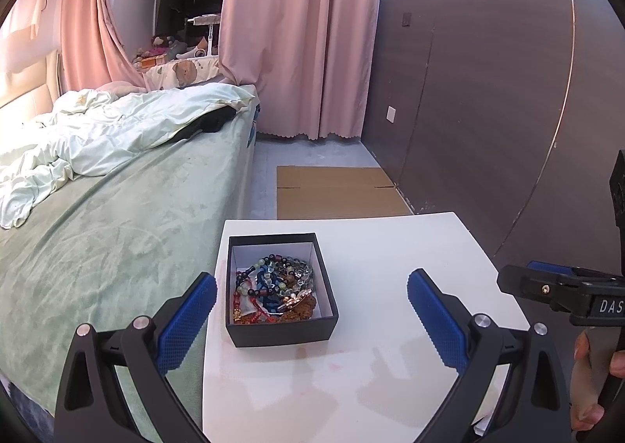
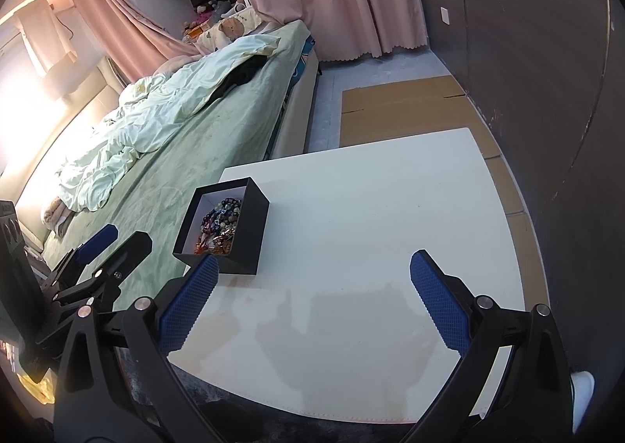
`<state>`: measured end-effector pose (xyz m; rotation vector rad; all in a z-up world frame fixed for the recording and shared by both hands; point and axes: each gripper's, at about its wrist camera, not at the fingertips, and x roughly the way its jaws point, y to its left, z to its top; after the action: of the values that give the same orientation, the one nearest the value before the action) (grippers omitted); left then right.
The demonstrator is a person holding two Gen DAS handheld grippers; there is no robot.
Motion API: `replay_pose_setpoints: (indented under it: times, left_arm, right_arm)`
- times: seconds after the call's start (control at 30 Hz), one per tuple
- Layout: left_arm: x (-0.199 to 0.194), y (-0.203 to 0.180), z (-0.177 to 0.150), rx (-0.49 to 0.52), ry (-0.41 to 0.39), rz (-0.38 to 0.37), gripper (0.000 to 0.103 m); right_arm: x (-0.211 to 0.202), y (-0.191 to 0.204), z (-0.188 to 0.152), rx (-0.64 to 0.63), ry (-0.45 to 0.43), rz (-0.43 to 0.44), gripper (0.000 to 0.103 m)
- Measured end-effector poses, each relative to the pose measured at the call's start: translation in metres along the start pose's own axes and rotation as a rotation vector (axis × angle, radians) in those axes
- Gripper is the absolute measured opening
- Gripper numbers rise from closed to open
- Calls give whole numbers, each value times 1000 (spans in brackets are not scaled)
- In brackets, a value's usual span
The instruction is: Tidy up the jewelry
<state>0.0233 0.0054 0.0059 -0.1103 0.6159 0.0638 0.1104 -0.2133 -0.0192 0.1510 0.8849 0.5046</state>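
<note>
A black box (image 1: 282, 329) with a white lining stands open-topped on the white tabletop (image 1: 390, 267), near the tabletop's edge on the bed side; the jewelry (image 1: 273, 292) lies heaped inside it, a tangle of beaded bracelets in blue, green, red, amber and black, with a gold-toned piece toward the box's near wall; nothing of the heap shows outside the box.

The left gripper (image 1: 311, 300) hangs just short of the box, its blue-padded fingers (image 1: 186, 325) spread wide and holding nothing; one finger sits off the box's bed-side wall, the other well to the box's far side over bare tabletop; the box lies between their tips without touching either.

The right gripper (image 2: 314, 288) is further from the box, over the open part of the tabletop; its fingers (image 2: 439, 306) are likewise wide apart and empty, the tip of one lying close against the box's near corner in its own view; whether it touches cannot be told.

Beyond the box a bed (image 1: 117, 247) with a green cover and rumpled pale quilt runs alongside the tabletop; flattened cardboard (image 1: 336, 191) lies on the floor behind the box, and pink curtains (image 1: 297, 33) hang further back.
</note>
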Motion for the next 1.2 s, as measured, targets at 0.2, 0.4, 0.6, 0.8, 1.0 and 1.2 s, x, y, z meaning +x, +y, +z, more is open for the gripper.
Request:
replay_pose_setpoints:
  times: [0.2, 0.4, 0.6, 0.8, 1.0, 1.2]
  left_arm:
    - [4, -1, 0, 11, 16, 11, 95]
    - [10, 3, 3, 5, 27, 25, 95]
    - [20, 9, 4, -5, 62, 11, 95]
    - [31, 22, 9, -37, 78, 10, 95]
    - [36, 34, 14, -59, 68, 16, 95]
    - [37, 48, 22, -98, 52, 14, 95]
  right_arm:
    - [0, -2, 0, 9, -1, 8, 98]
    - [4, -3, 2, 12, -2, -2, 98]
    - [11, 8, 5, -22, -10, -8, 98]
    - [27, 15, 11, -20, -3, 0, 98]
    - [40, 21, 13, -25, 7, -8, 98]
    - [54, 22, 16, -23, 18, -31, 98]
